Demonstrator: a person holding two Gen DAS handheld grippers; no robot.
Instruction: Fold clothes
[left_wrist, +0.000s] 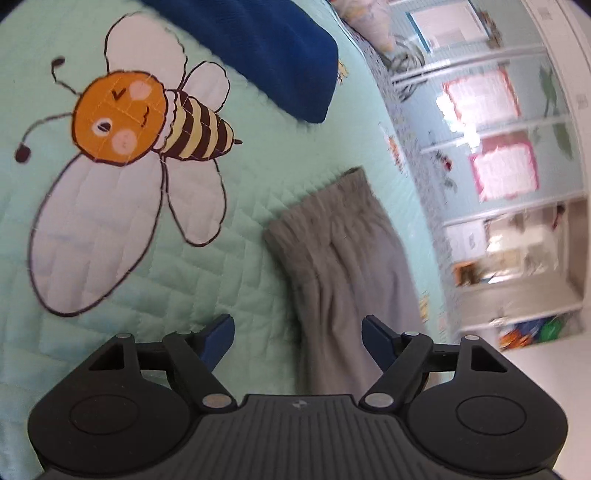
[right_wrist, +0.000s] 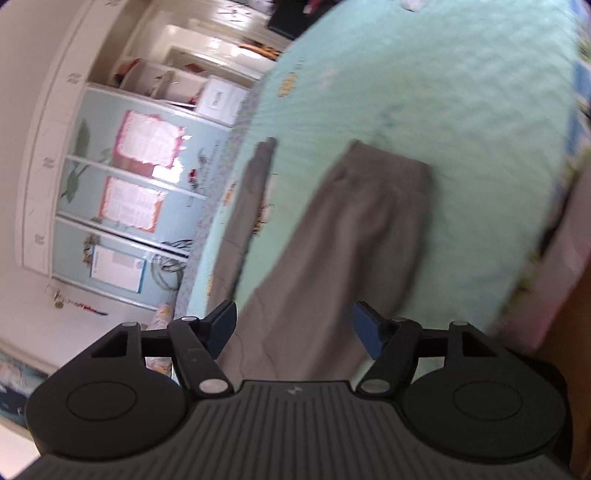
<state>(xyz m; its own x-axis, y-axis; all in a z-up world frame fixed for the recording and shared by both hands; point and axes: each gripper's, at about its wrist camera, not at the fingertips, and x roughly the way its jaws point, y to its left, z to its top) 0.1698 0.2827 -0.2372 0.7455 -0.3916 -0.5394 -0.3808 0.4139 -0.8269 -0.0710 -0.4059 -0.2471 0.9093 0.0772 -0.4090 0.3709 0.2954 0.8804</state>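
A pair of grey trousers (left_wrist: 343, 266) lies flat on a mint-green quilted bedspread (left_wrist: 129, 288). In the left wrist view its gathered waistband end points away from me, near the bed's right edge. My left gripper (left_wrist: 298, 338) hovers above the near part of the cloth, open, with nothing between its blue pads. In the right wrist view the grey trousers (right_wrist: 351, 236) show two legs: a wide one straight ahead and a narrow one along the bed's left edge. My right gripper (right_wrist: 295, 326) is open above the wide leg, not touching it.
A large bee picture (left_wrist: 122, 158) is stitched into the bedspread at the left. A dark blue pillow (left_wrist: 266, 48) lies at the far side. Past the bed's edge stand white shelves with pink-framed papers (left_wrist: 491, 140). Something pale pink (right_wrist: 569, 258) lies at the bed's right side.
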